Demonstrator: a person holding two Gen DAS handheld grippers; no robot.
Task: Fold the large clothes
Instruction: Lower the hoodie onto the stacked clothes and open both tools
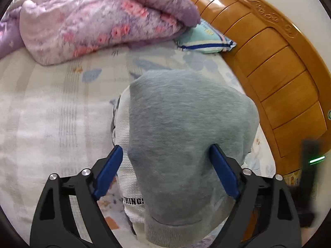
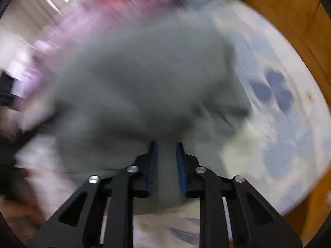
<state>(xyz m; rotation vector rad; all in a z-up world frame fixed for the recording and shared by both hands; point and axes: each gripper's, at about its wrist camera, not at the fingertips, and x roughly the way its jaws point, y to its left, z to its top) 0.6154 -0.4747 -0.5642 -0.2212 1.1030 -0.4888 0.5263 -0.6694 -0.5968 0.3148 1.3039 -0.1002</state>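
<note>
A grey sweatshirt (image 1: pixel 186 128) lies folded on the bed, with a white ribbed layer bearing black lettering (image 1: pixel 133 201) showing under its left edge. My left gripper (image 1: pixel 165 150) is open wide just above it, one blue pad on each side of the grey cloth and neither pressing it. In the blurred right wrist view the sweatshirt (image 2: pixel 140 86) fills the middle. My right gripper (image 2: pixel 165 144) points down over its near edge, its jaws a narrow gap apart with grey cloth showing in the gap. The blur hides whether the pads pinch the cloth.
A rumpled purple floral quilt (image 1: pixel 99 18) lies at the far side of the bed sheet (image 1: pixel 51 113). Beside it is a light blue pillow (image 1: pixel 206 39). The wooden headboard (image 1: pixel 279 78) curves along the right, also seen as a headboard (image 2: pixel 300 20) at the right.
</note>
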